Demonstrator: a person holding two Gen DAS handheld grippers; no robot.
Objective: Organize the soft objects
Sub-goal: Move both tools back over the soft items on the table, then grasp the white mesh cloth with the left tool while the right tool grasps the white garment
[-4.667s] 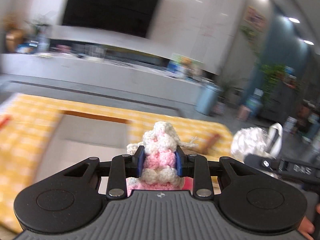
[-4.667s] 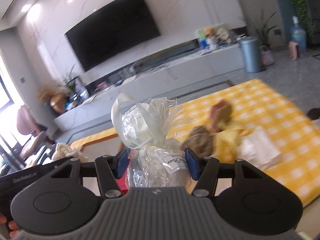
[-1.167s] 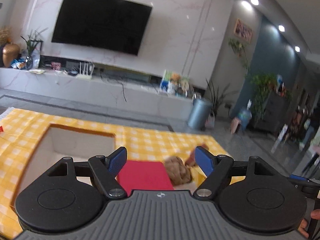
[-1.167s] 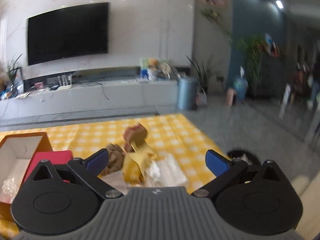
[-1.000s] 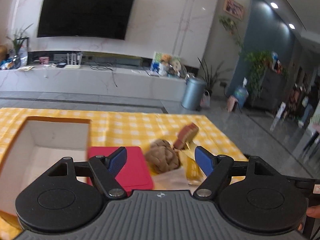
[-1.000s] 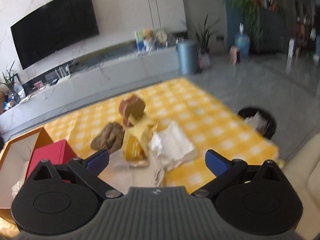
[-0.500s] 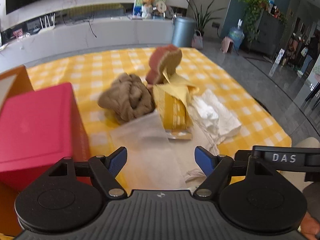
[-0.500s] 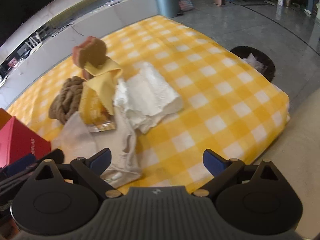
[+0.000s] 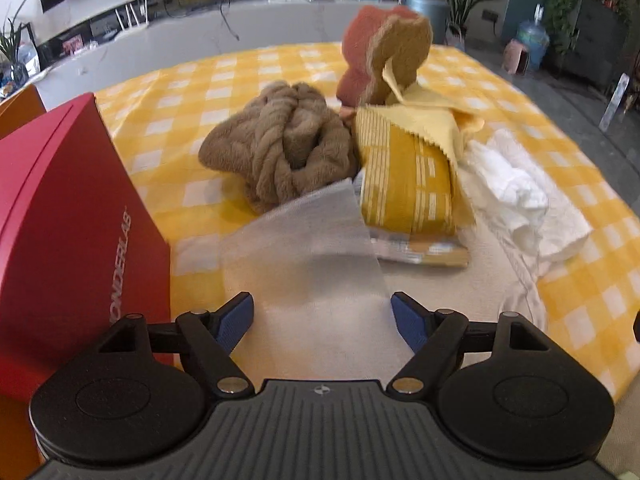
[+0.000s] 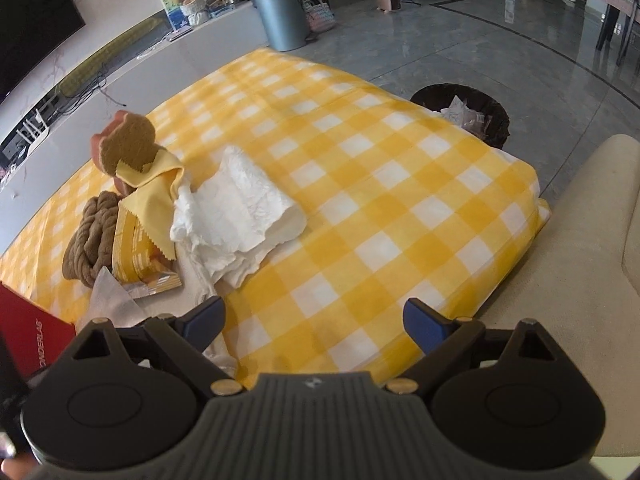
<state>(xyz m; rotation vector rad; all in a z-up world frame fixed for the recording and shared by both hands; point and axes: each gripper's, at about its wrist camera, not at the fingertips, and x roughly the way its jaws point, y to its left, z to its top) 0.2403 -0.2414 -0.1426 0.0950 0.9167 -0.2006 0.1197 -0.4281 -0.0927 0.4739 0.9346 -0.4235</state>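
Observation:
A pile of soft things lies on the yellow checked cloth [image 10: 360,200]: a brown twisted plush knot [image 9: 280,144], a mustard striped packet [image 9: 404,180] under a pale yellow cloth [image 9: 432,112], a brown-and-red sponge [image 9: 384,48], a white crumpled towel [image 10: 236,208] and a thin grey-white sheet [image 9: 304,256] over a beige cloth [image 9: 440,288]. My left gripper [image 9: 322,320] hangs open just above the grey-white sheet, nothing between its pads. My right gripper [image 10: 314,322] is open over bare checked cloth, right of the pile, with nothing in it.
A red box [image 9: 60,220] stands left of the pile, against an orange box edge [image 9: 20,104]. A beige sofa cushion [image 10: 580,280] lies past the table's right edge. A black waste basket [image 10: 460,116] and a grey bin [image 10: 280,16] stand on the floor.
Both grippers, which held a crocheted toy and a wrapped bag several seconds ago, are empty and open. Both have tipped down and sunk toward the pile; the left came closest.

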